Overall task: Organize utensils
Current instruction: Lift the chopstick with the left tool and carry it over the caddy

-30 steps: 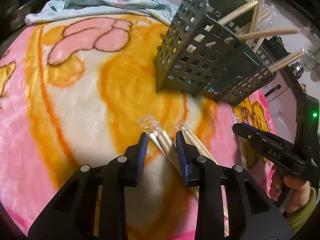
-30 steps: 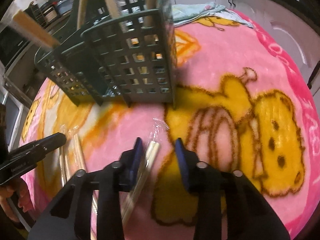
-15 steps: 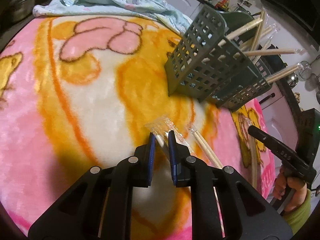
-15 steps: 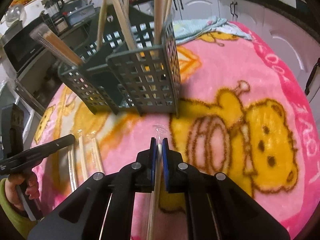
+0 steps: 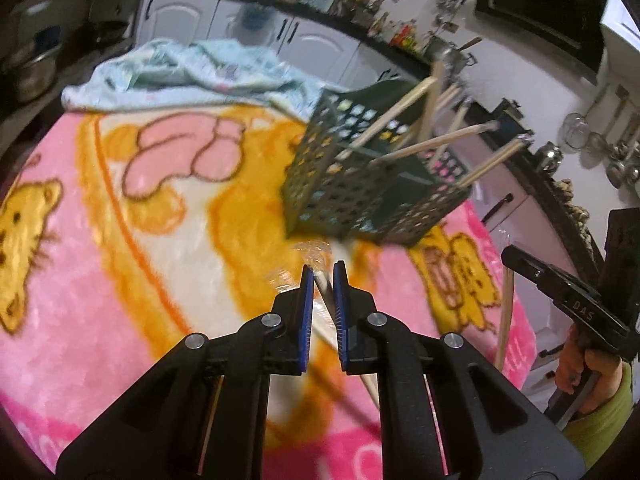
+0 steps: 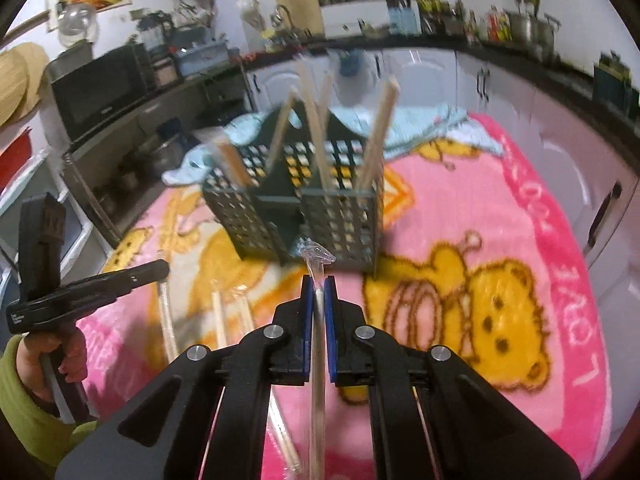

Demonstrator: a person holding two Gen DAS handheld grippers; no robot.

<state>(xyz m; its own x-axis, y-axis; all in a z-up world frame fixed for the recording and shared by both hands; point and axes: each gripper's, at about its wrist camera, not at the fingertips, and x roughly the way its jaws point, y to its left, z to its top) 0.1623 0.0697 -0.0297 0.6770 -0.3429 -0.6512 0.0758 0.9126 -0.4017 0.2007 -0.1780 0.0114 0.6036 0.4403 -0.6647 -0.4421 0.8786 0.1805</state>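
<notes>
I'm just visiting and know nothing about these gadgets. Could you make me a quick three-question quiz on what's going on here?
1. True or false: the right hand-held gripper is clamped on a plastic-wrapped pair of chopsticks.
2. The green caddy stands on: A) bare wood, B) the pink cartoon blanket, C) a metal tray.
3. Fill in: the left hand-held gripper also grips wrapped ____.

Key: 1 true; 2 B; 3 chopsticks.
</notes>
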